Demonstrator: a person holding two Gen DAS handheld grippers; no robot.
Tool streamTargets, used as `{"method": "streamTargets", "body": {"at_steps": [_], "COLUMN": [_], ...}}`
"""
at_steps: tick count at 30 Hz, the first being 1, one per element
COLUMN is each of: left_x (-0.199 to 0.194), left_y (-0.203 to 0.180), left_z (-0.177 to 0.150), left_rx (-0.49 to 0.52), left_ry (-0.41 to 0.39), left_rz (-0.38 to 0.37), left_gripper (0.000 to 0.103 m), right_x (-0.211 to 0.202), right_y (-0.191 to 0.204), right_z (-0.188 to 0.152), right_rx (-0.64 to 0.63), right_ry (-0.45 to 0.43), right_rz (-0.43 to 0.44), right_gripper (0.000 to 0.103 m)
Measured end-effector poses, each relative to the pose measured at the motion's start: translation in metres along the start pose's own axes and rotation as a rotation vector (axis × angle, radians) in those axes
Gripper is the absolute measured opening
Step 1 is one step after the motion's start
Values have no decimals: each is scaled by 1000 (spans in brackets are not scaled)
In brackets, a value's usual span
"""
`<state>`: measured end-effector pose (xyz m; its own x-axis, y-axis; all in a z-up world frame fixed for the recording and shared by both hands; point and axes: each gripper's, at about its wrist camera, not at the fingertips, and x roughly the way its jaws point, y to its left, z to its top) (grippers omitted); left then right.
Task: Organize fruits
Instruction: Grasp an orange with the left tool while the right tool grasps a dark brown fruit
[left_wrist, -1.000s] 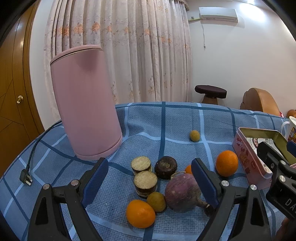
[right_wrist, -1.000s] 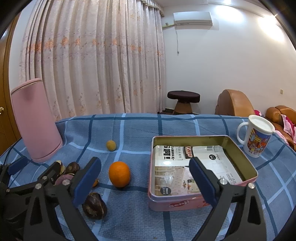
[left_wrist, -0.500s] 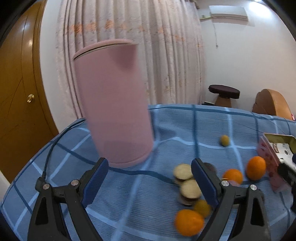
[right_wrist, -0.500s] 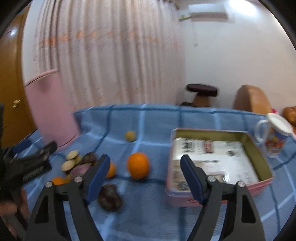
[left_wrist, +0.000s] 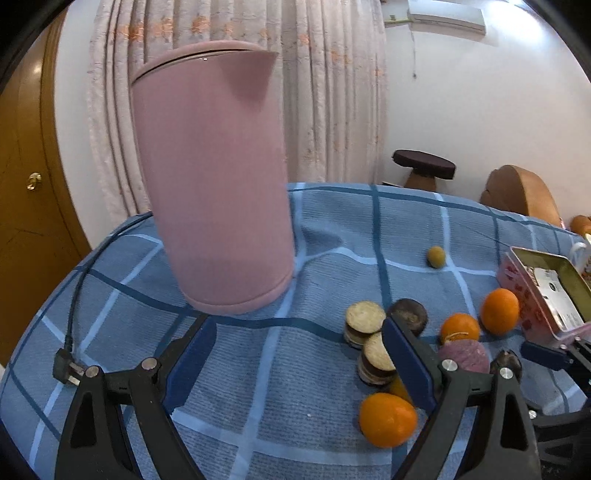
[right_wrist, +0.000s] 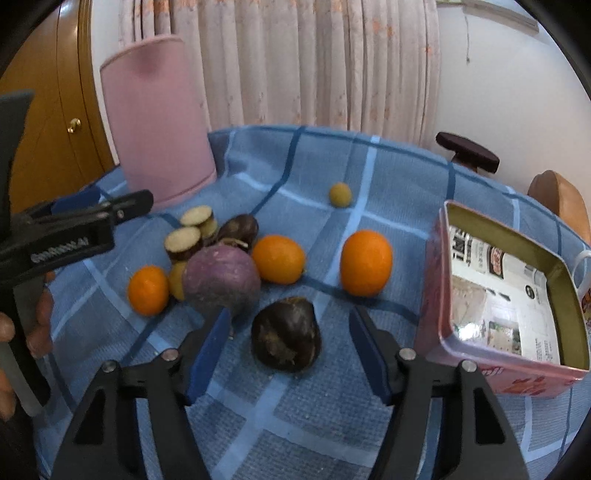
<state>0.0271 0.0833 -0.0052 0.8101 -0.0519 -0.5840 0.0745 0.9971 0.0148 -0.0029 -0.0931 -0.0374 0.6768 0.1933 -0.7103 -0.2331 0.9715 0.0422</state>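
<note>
Lowered and tipped further downward since the earlier frame, the right tool (right_wrist: 288, 354) now frames the dark brown, chestnut-shaped fruit (right_wrist: 286, 335), where before it looked across at the open pink tin box (right_wrist: 506, 295); the left tool (left_wrist: 295, 363) has swung toward the tall pink kettle (left_wrist: 214, 177).

Layout, taking the tin box as landmark: the blue checked cloth of the counter (right_wrist: 332, 424) carries everything. The purple round root (right_wrist: 221, 282) lies well to the tin's left, three oranges (right_wrist: 365, 262) sit between root and tin, and the dark fruit rests near the tin's lower left corner. The tin holds no fruit yet.

Right tool: jaws closing, dark fruit between them, blue pads (right_wrist: 208, 354) not yet touching it. Left tool: open, nothing between its pads.

Recommended technique: centre the fruit between both pads before contact, since its rounded, glossy skin may squirt out sideways. Close at the widest girth, gently, then lift clear of the tin's wall before lowering inside.
</note>
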Motion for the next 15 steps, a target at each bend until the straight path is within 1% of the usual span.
{"method": "streamTargets", "body": {"at_steps": [3,5,7,10,12,13,15], "left_x": [0,-1,-3,-2,0,0,1], "left_y": [-2,0,1,-1,-9,-16,-26], "left_z": [-3,-5,-10,-18,-24,-26,-30], "left_rx": [7,10,7,12,39,65,116], "left_ry": [7,15,31,78,109,120,131], "left_rz": [-15,-51,-98,-172,-210,-217,-194], "left_gripper": [92,92,92,92,92,92,92], "right_x": [2,2,1,3,4,5,6], "right_y": [-5,-7,-10,-8,-7,-7,-8], "right_z": [-1,-1,-2,-1,-1,0,-1], "right_rx": [18,23,35,38,44,48,55], "right_ry": [26,42,45,51,59,65,70], "right_rz": [17,19,38,41,45,49,58], "right_gripper": [68,57,53,53,53,53,53]}}
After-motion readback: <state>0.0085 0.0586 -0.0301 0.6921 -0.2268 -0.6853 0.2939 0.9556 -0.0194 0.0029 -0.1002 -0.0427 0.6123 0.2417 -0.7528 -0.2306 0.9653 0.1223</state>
